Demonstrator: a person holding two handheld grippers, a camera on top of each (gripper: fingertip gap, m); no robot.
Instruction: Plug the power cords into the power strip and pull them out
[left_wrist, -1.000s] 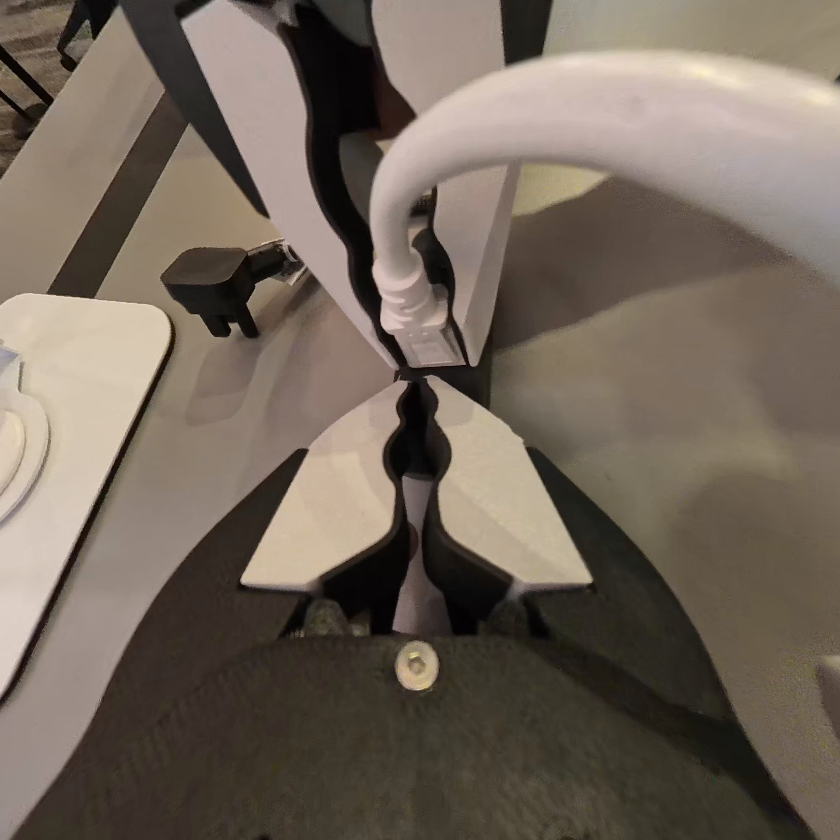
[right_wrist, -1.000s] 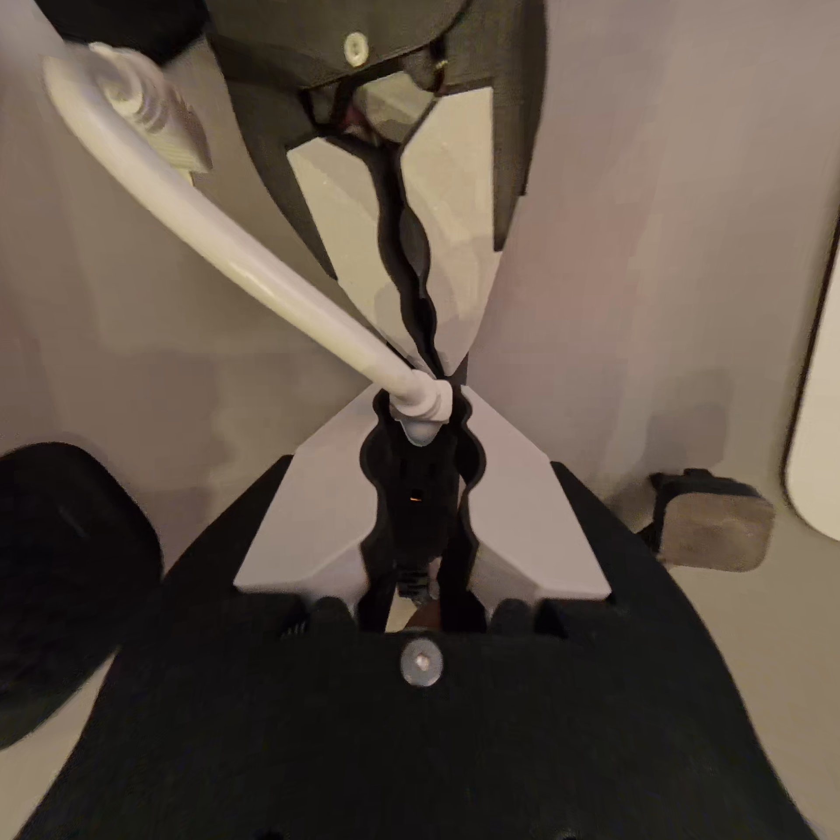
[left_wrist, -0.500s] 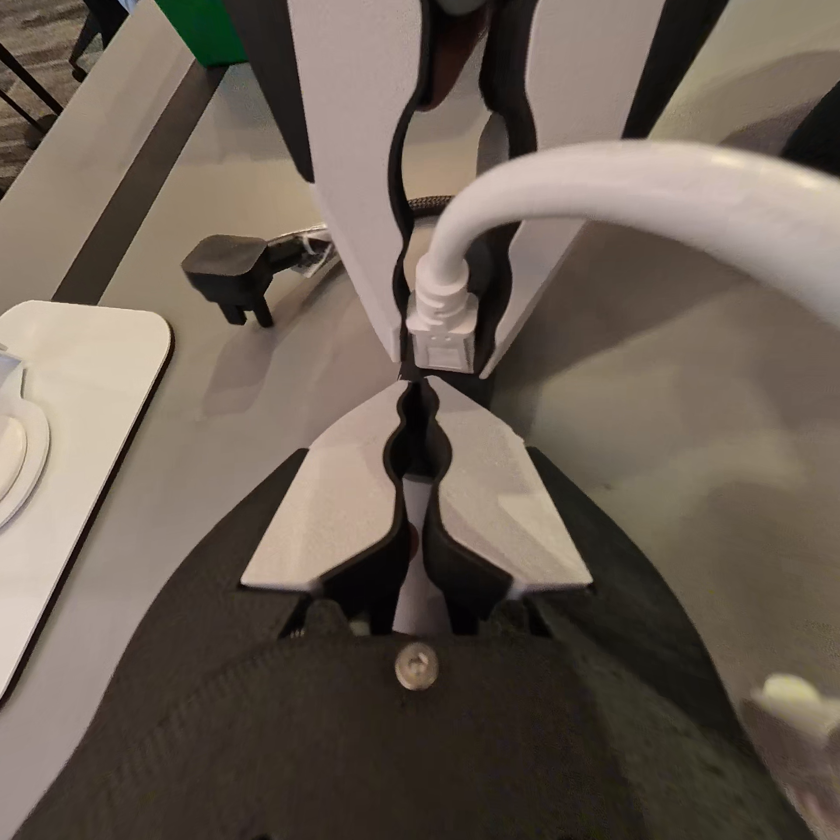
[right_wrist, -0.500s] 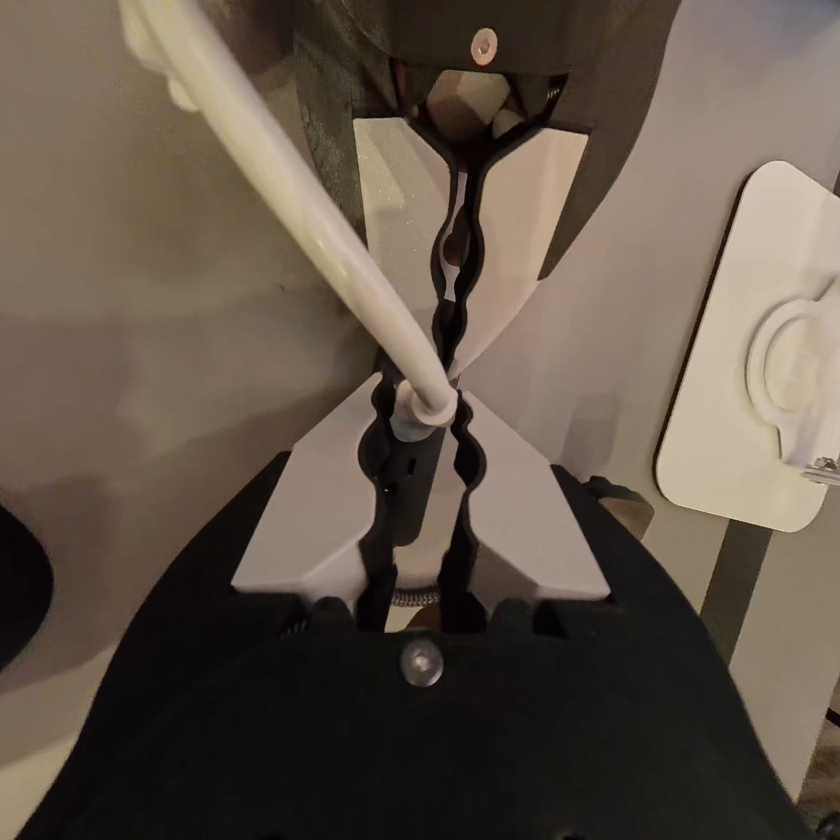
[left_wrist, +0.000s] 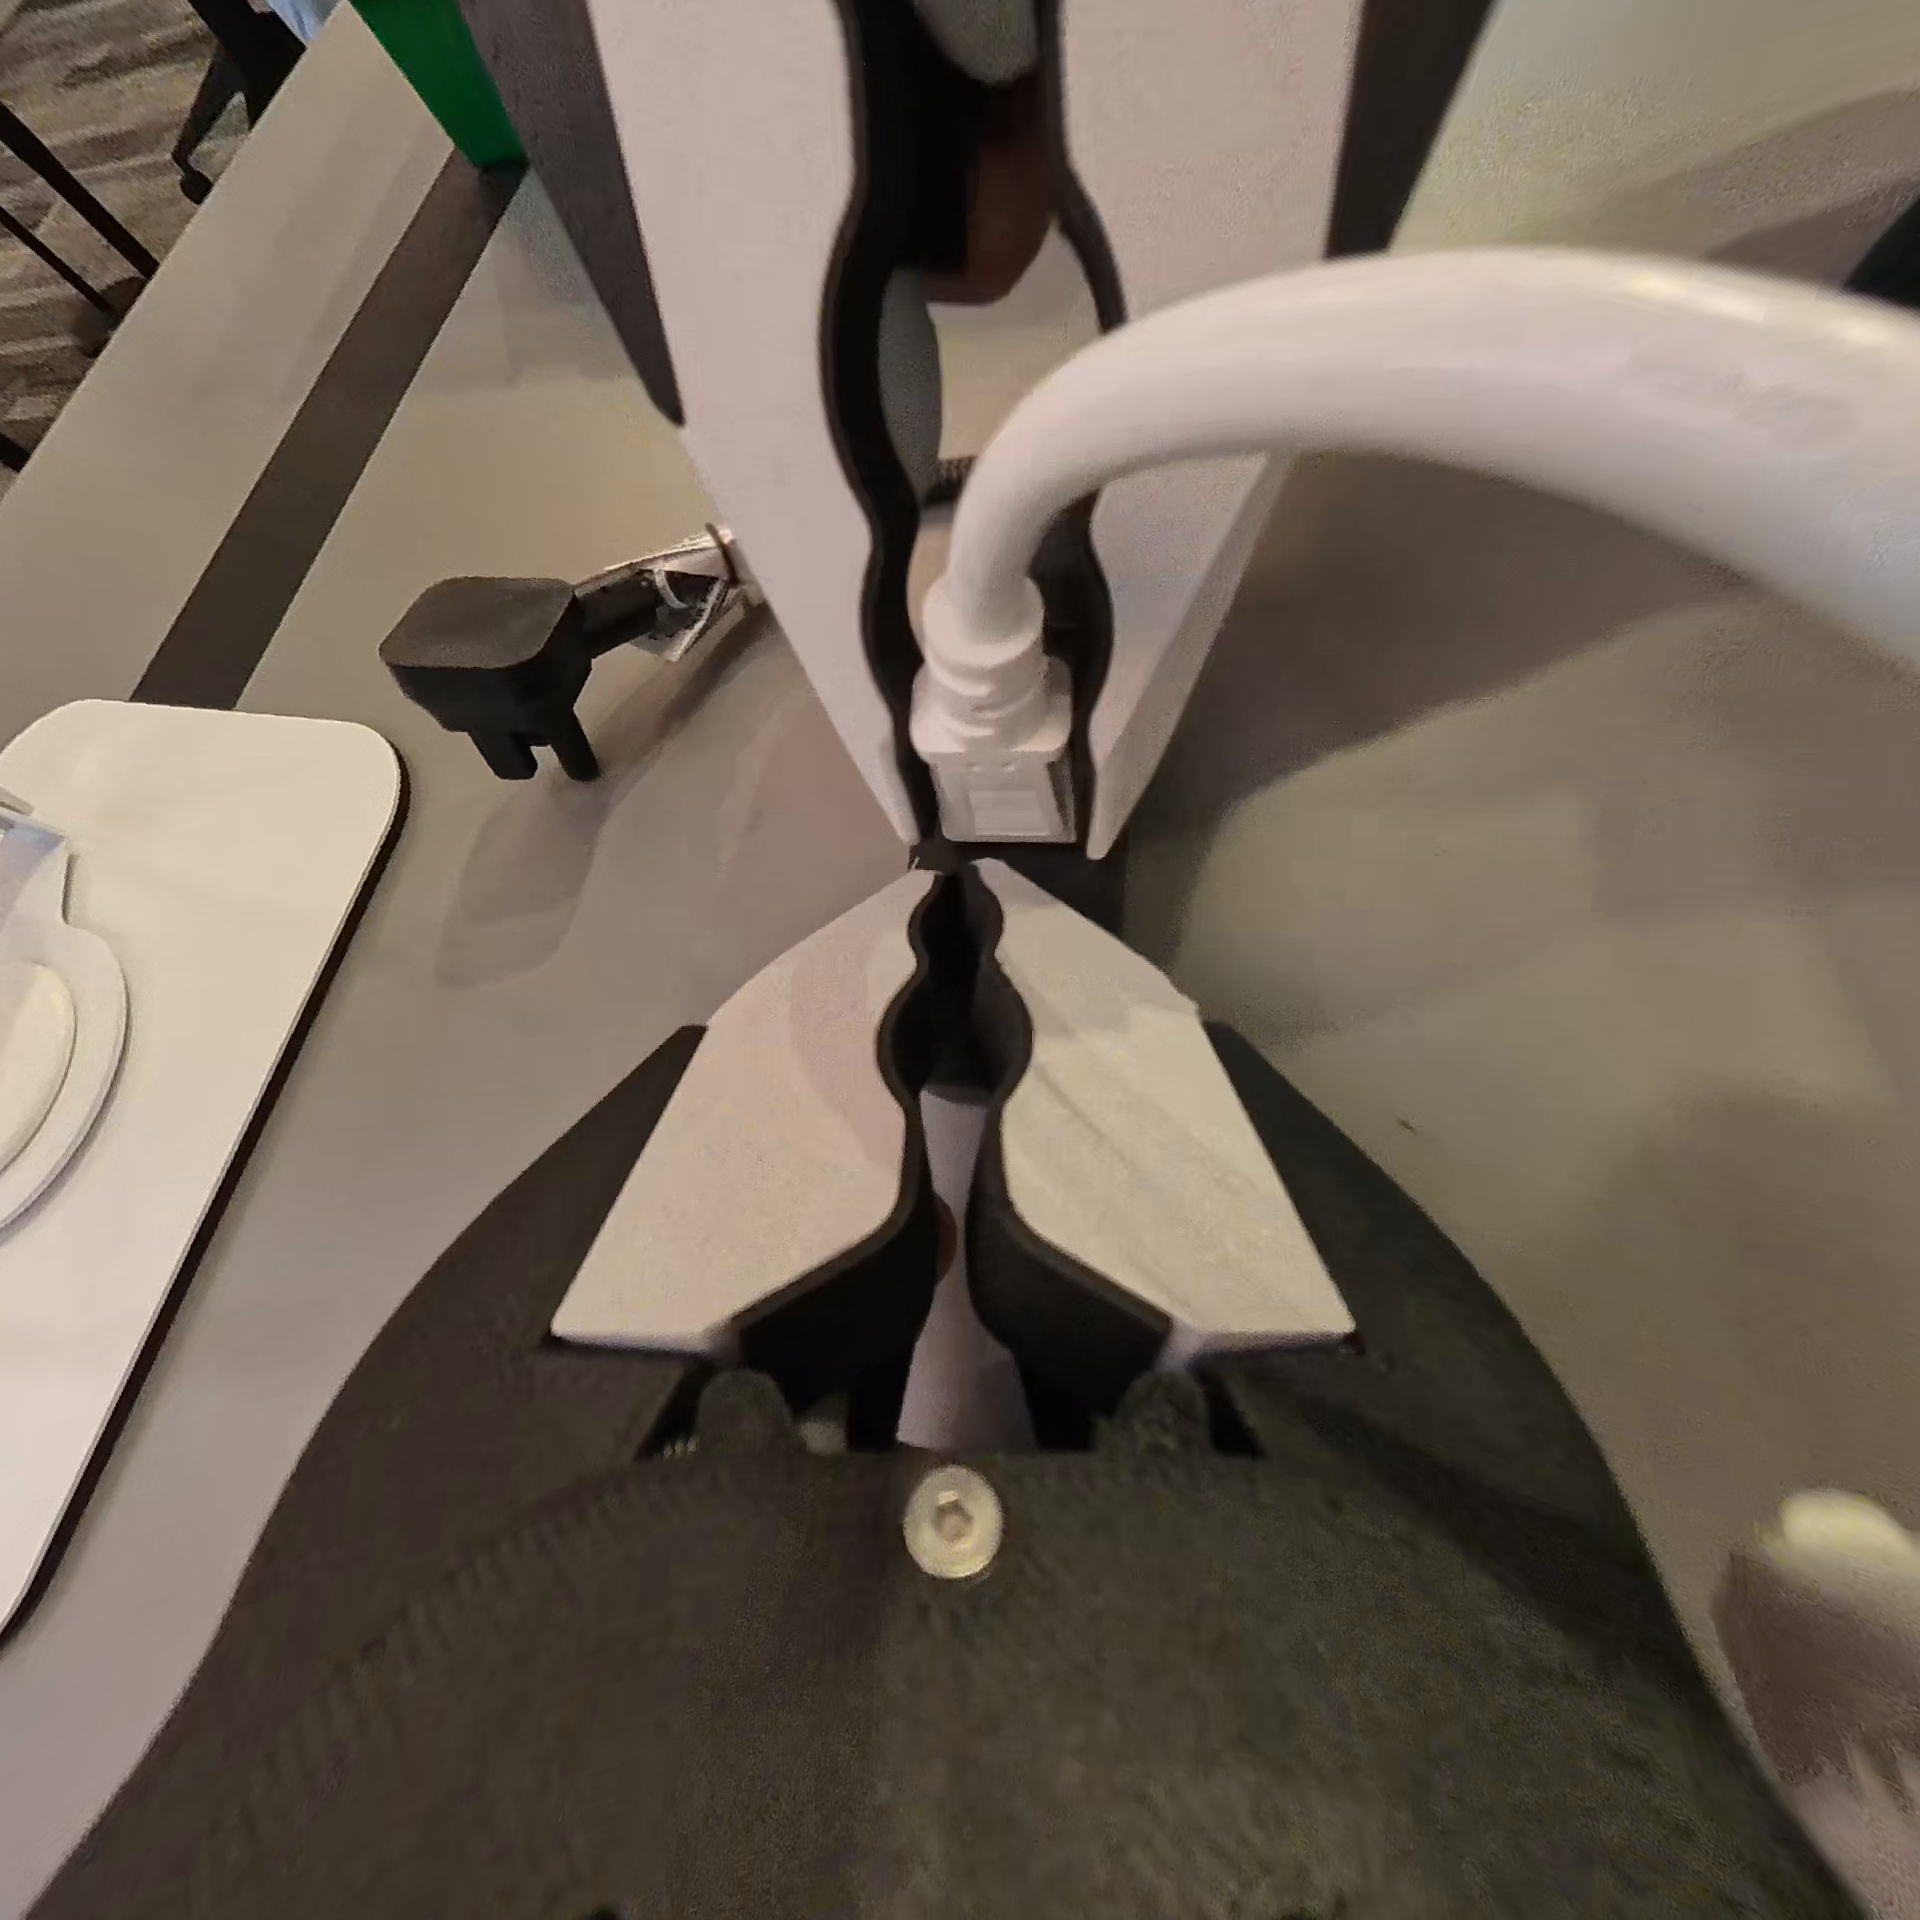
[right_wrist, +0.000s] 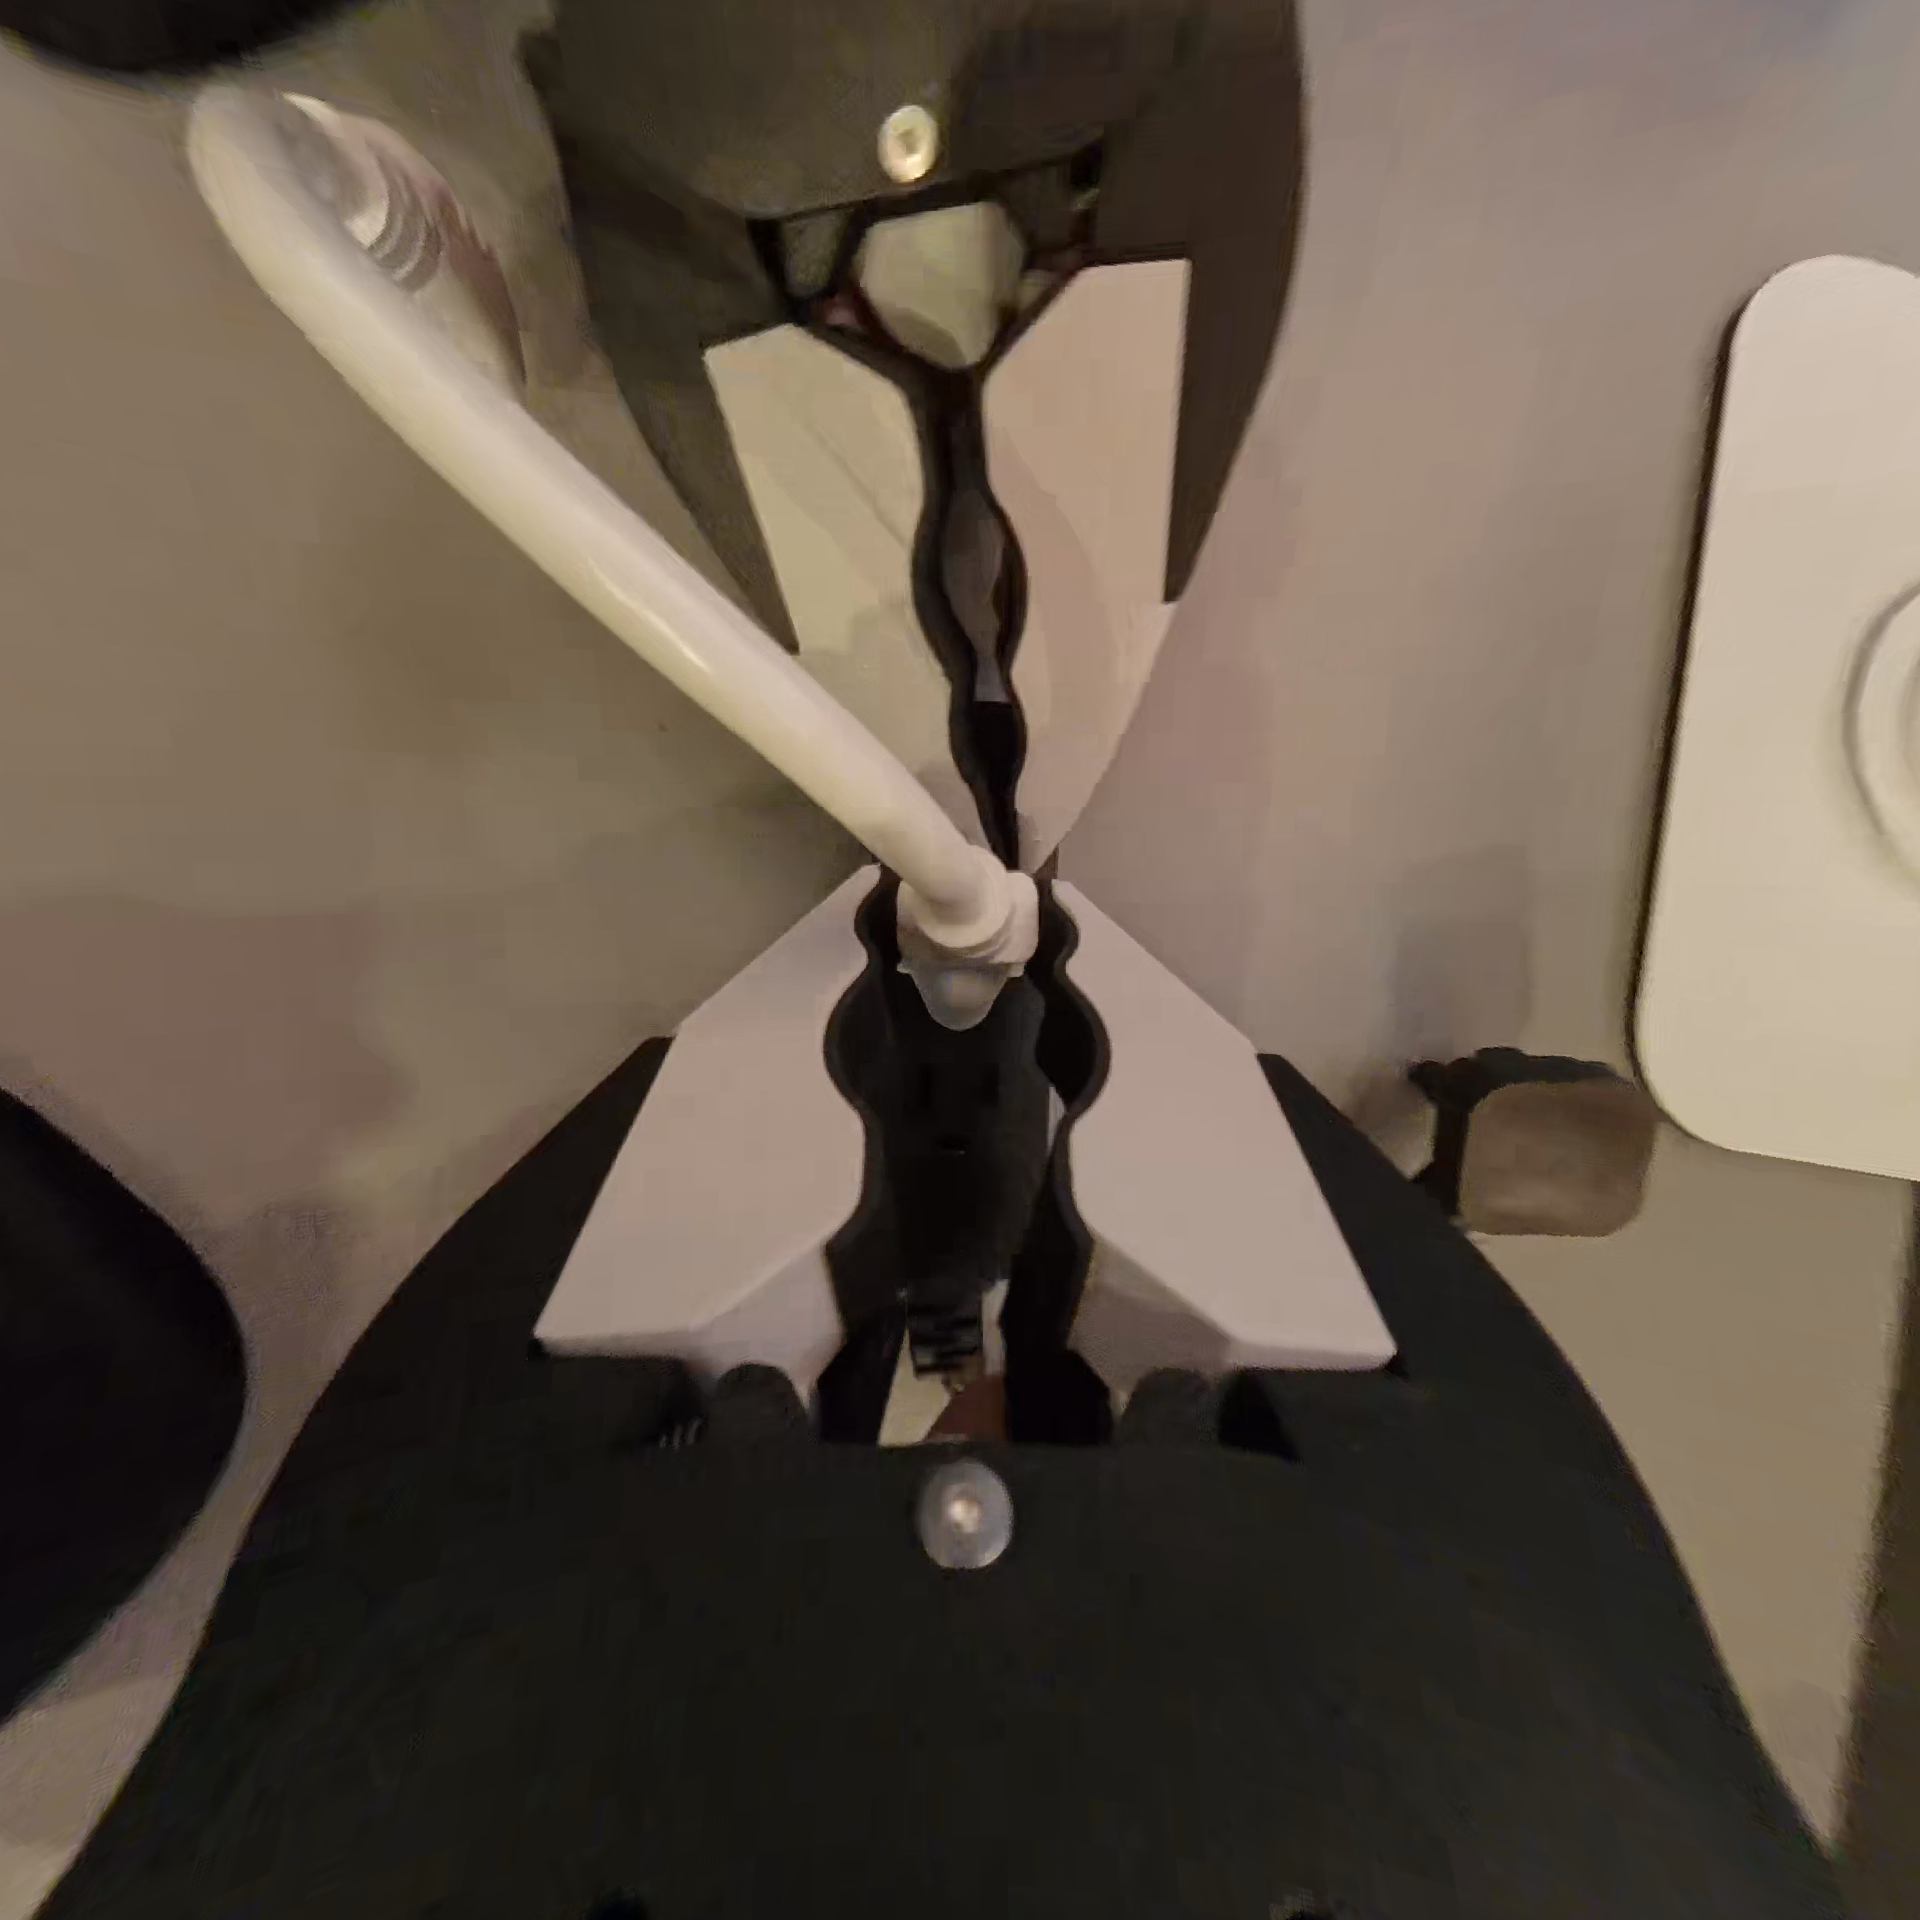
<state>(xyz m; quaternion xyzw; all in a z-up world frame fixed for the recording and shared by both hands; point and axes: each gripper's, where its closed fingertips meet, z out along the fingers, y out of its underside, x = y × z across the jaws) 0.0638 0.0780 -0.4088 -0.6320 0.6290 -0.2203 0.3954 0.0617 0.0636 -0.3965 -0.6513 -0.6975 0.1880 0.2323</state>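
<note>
Progress looks partial: the right gripper (right_wrist: 961, 914) has its jaws clamped on a dark block-shaped power strip into which the thick white cord's ribbed plug (left_wrist: 992, 748) is seated, while the left gripper (left_wrist: 951, 883), tip to tip with it, is pinched nearly closed, apparently on something pale. By my reading that plug awaits pulling out, and the black three-pin plug (left_wrist: 499, 665) lies loose on the grey surface (left_wrist: 1455, 935) beside a white rounded board (left_wrist: 208, 831), unplugged.

Two two-finger grippers with white fingers and black bodies, a left gripper (left_wrist: 948, 883) and a right gripper (right_wrist: 961, 894), tip to tip. One thick white cable (left_wrist: 1455, 343) ending in one white ribbed connector (left_wrist: 992, 748). One black three-pin plug (left_wrist: 488, 665) lying on one grey table (left_wrist: 1507, 831). One white rounded board (left_wrist: 208, 831) with dark edging.
</note>
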